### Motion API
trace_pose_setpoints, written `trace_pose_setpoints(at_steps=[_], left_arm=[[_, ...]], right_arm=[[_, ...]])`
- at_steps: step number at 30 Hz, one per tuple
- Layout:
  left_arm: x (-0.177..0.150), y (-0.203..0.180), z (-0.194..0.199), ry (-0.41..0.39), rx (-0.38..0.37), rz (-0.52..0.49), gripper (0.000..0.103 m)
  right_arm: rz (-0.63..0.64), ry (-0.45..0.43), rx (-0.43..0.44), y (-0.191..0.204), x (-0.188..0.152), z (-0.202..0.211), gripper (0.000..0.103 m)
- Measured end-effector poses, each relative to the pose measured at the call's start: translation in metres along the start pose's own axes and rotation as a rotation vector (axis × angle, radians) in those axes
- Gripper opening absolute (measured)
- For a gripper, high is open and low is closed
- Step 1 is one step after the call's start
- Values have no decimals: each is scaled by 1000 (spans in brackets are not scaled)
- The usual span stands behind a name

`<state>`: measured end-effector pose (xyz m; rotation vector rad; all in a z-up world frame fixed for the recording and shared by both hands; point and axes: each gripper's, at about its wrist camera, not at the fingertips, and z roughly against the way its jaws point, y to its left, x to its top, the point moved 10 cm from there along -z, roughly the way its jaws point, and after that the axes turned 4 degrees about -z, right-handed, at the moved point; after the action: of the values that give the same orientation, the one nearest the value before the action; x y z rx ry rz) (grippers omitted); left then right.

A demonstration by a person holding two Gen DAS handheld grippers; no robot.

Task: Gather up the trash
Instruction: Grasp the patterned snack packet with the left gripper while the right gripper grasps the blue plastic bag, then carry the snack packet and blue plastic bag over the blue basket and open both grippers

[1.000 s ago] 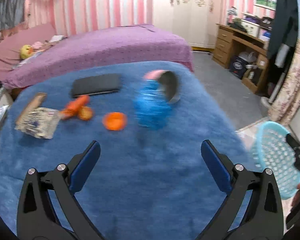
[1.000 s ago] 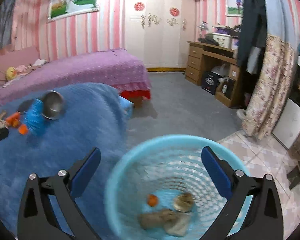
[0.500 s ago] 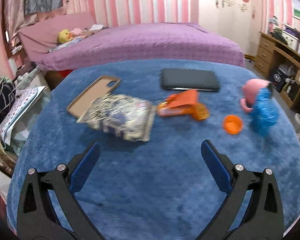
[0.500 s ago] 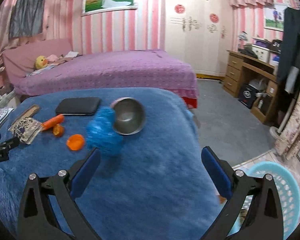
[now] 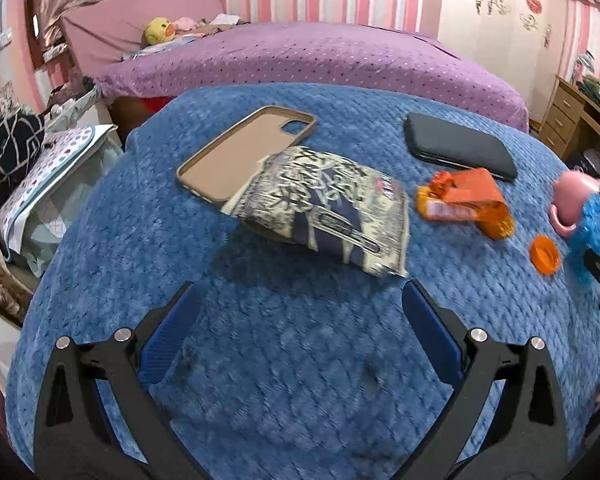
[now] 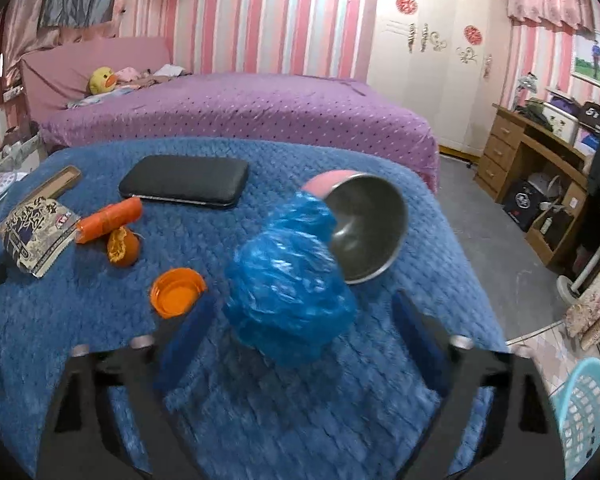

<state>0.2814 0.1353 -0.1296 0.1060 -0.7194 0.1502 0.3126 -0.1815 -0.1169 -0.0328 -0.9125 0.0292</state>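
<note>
Seemingly closing, right gripper point(image 6: 300, 316) flanks blue bag point(image 6: 290, 280).

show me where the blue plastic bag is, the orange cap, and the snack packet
blue plastic bag point(image 6: 290, 288): right wrist view, middle of the crumpled bundle.
orange cap point(image 6: 177, 292): right wrist view, inside of the upturned cap.
snack packet point(image 5: 328, 208): left wrist view, centre of the printed face.

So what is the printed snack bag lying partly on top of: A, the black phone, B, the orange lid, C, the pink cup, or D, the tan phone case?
D: the snack bag overlaps the lower end of the tan phone case; it touches nothing else listed.
</note>
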Motion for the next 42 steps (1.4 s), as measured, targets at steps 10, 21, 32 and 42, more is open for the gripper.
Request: trace_pose_setpoints(at_steps=[10, 21, 32, 42], left_arm=[[-1, -1, -12, 26, -40, 91, 96], [10, -24, -30, 23, -36, 89, 67], [20, -44, -7, -55, -97, 11, 6], [20, -70, 52, -132, -141, -92, 2]], right_arm=[[3, -35, 107, 0, -2, 22, 27], [12, -22, 91, -27, -20, 39, 27], [-46, -10, 103, -54, -26, 36, 27], [-75, -36, 114, -65, -24, 48, 27]])
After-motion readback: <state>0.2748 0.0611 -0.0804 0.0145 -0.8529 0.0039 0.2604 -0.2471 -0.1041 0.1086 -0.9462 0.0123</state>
